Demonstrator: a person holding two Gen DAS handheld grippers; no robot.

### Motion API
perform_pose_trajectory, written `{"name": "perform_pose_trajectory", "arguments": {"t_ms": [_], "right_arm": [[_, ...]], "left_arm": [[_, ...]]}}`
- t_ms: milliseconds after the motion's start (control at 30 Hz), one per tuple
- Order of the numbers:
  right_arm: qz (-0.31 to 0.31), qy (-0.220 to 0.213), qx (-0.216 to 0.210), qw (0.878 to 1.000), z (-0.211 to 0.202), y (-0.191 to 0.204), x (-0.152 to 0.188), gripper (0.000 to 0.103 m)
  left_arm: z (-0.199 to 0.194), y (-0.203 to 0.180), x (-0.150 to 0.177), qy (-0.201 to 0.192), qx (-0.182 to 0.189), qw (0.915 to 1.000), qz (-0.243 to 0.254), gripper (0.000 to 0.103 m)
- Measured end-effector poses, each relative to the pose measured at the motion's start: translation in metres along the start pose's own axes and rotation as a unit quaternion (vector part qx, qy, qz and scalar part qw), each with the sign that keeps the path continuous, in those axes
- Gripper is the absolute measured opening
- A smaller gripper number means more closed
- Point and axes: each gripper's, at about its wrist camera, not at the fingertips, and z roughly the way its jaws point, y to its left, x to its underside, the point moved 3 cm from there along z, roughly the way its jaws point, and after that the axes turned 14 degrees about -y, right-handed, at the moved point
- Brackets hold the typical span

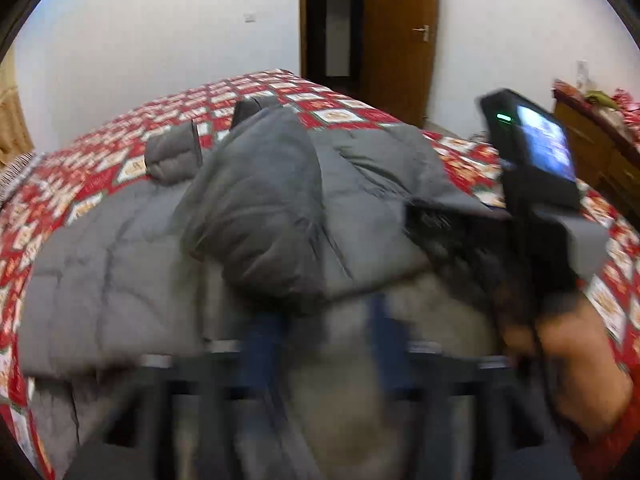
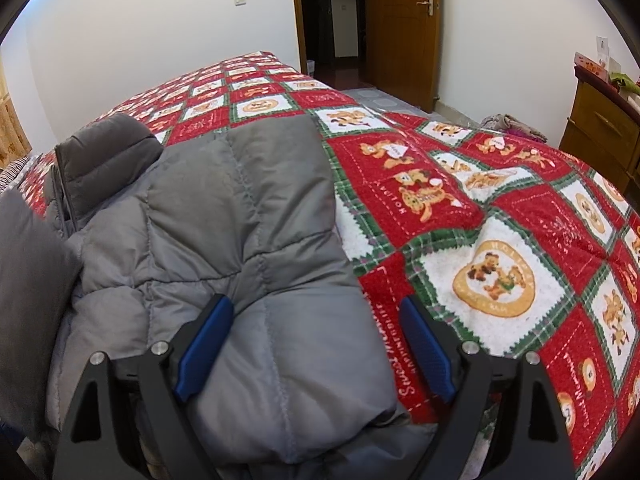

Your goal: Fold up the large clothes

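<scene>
Grey jacket [image 2: 240, 220] lies on the quilt [image 2: 500, 208]. Right gripper [image 2: 316, 344] gapes wide over its 6 o'clock edge, gripping nothing. Left gripper [image 1: 324, 344], blurred, stands parted, empty.

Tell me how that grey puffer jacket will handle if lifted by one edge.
The jacket looks quilted and puffy, so probably light for its bulk. It drapes in soft folds, so likely floppy. Its smooth shell may slip on the bedspread.

Grey quilted puffer jacket [image 2: 240, 216] lying on bed, partly folded. One padded panel doubled over onto body, bulging up in middle [image 1: 256, 216]. Stand-up collar [image 2: 108, 152] at far end, zip edge showing. Near hem bunched, fabric puffy, stitched in wide blocks.
</scene>
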Motion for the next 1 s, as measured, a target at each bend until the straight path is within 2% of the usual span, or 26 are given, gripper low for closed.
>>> {"name": "perform_pose_trajectory", "arguments": {"t_ms": [33, 133, 200, 267, 333, 467, 533, 567, 600, 633, 700, 800, 900, 1000], "right_arm": [[0.002, 0.001, -0.002, 1.0, 0.0, -0.001, 0.0, 0.09], [0.017, 0.011, -0.021, 1.0, 0.0, -0.004, -0.004, 0.09], [0.053, 0.007, -0.043, 0.998, -0.015, -0.012, -0.009, 0.082], [0.096, -0.016, -0.079, 0.992, -0.044, -0.02, -0.016, 0.082], [0.106, -0.024, -0.116, 0.987, -0.067, -0.018, -0.019, 0.082], [0.104, -0.015, -0.205, 0.973, -0.096, 0.016, -0.012, 0.101], [0.078, 0.009, -0.213, 0.974, -0.092, 0.036, -0.002, 0.1], [0.053, 0.028, -0.214, 0.975, -0.086, 0.054, 0.007, 0.094], [0.033, 0.045, -0.21, 0.976, -0.08, 0.064, 0.014, 0.081], [0.009, 0.069, -0.203, 0.977, -0.071, 0.077, 0.023, 0.073], [-0.002, 0.09, -0.215, 0.972, -0.064, 0.088, 0.032, 0.035], [-0.023, 0.073, -0.209, 0.975, -0.068, 0.091, 0.02, 0.019], [-0.044, 0.062, -0.201, 0.977, -0.077, 0.091, 0.005, 0.019], [-0.073, 0.066, -0.19, 0.977, -0.071, 0.088, 0.006, 0.019]], "left_arm": [[-0.01, 0.001, 0.003, -0.007, 0.0, 1.0, -0.001, 0.086], [-0.04, 0.002, 0.012, -0.015, -0.008, 0.9996, 0.024, 0.087], [-0.06, 0.008, 0.014, -0.024, -0.016, 0.9991, 0.03, 0.087], [-0.081, 0.024, 0.017, -0.039, -0.014, 0.999, 0.02, 0.087], [-0.099, 0.046, 0.018, -0.052, -0.018, 0.9985, 0.001, 0.087], [-0.121, 0.097, 0.011, -0.075, -0.082, 0.9933, -0.033, 0.087], [-0.124, 0.116, 0.0, -0.078, -0.111, 0.9898, -0.043, 0.087], [-0.125, 0.126, -0.007, -0.081, -0.124, 0.988, -0.045, 0.087], [-0.126, 0.133, -0.014, -0.086, -0.136, 0.9861, -0.043, 0.087], [-0.126, 0.138, -0.022, -0.09, -0.146, 0.9846, -0.037, 0.087], [-0.127, 0.149, -0.033, -0.096, -0.168, 0.9809, -0.026, 0.087], [-0.115, 0.166, -0.051, -0.104, -0.18, 0.978, -0.02, 0.087], [-0.094, 0.181, -0.058, -0.094, -0.194, 0.976, -0.026, 0.087], [-0.057, 0.195, -0.045, -0.047, -0.233, 0.9703, -0.046, 0.087]]}}
